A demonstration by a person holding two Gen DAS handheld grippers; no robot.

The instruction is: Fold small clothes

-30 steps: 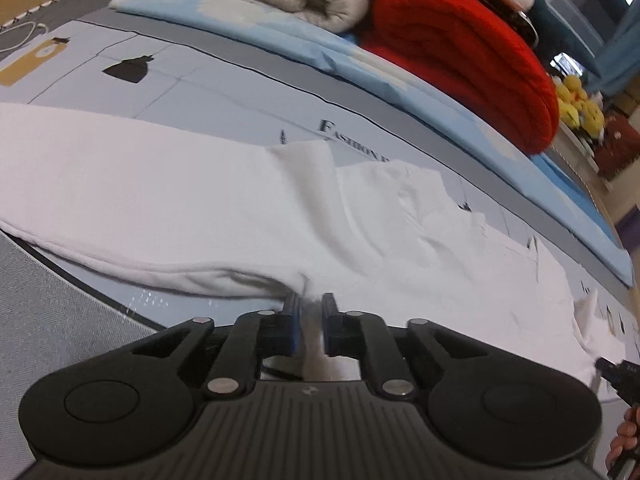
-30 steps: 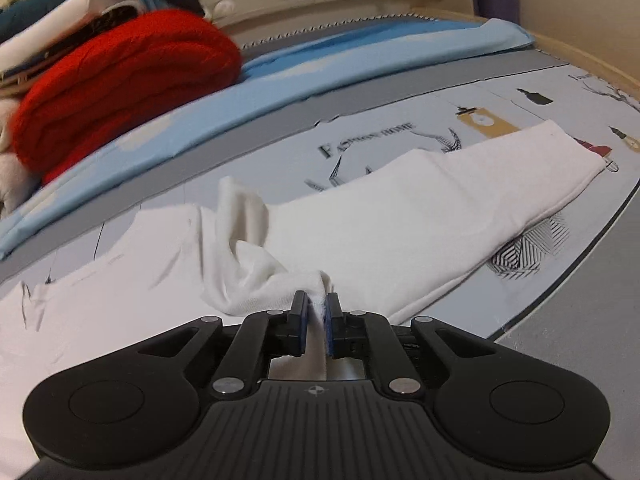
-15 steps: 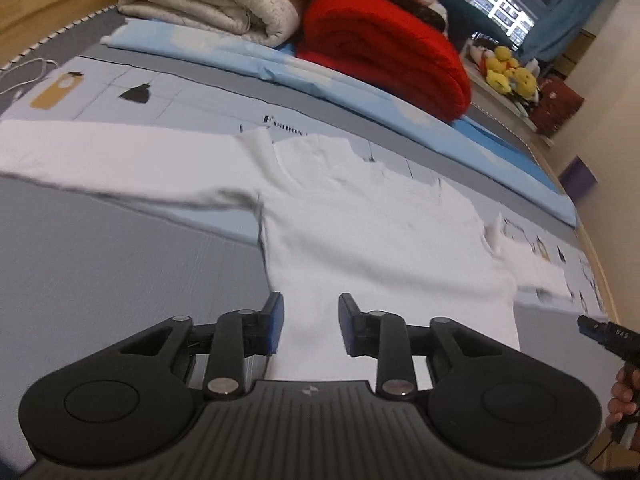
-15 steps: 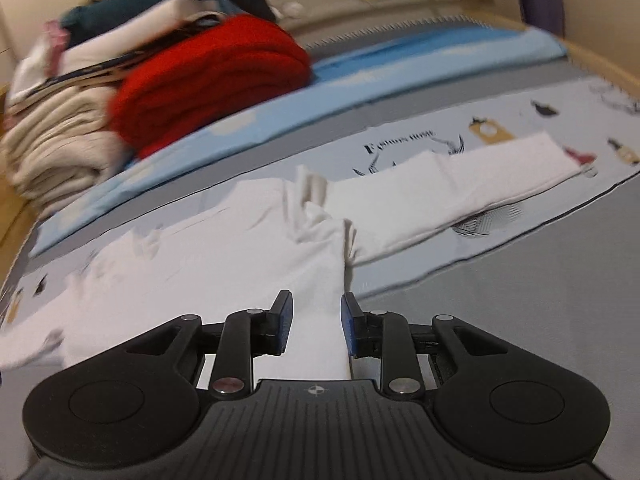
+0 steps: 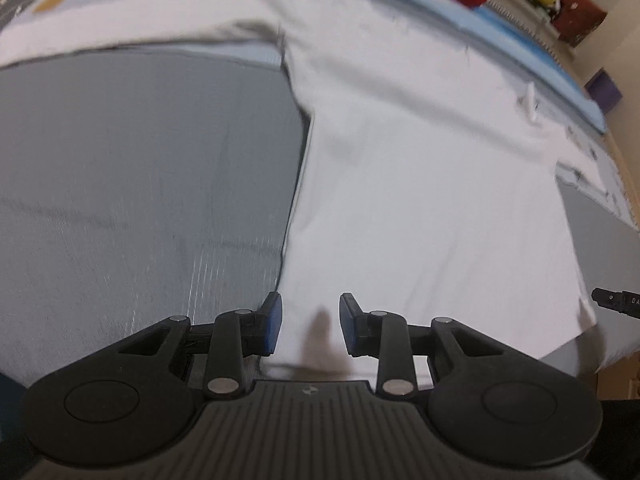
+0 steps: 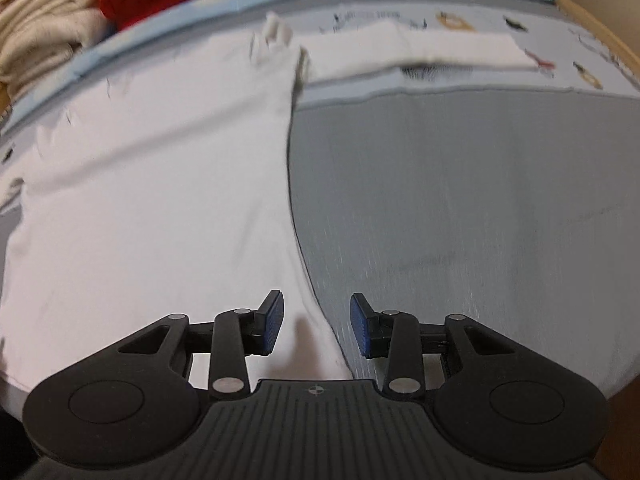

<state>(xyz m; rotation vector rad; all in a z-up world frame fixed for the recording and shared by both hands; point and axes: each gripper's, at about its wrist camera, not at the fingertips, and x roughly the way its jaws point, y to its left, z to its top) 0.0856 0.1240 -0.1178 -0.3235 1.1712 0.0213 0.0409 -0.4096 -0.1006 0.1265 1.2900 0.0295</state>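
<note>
Left wrist view shows the white shirt (image 5: 420,184) lying flat on the gray bed cover (image 5: 140,200), with its long sleeve (image 5: 132,28) still stretched out to the side. My left gripper (image 5: 310,330) hangs over the shirt's bottom corner, part way open and holding nothing. My right gripper (image 6: 316,328) is over the other bottom corner; its jaws have just been opening, and nothing is pinched between them. I think the shirt is spread out, but no fold is made yet.
</note>
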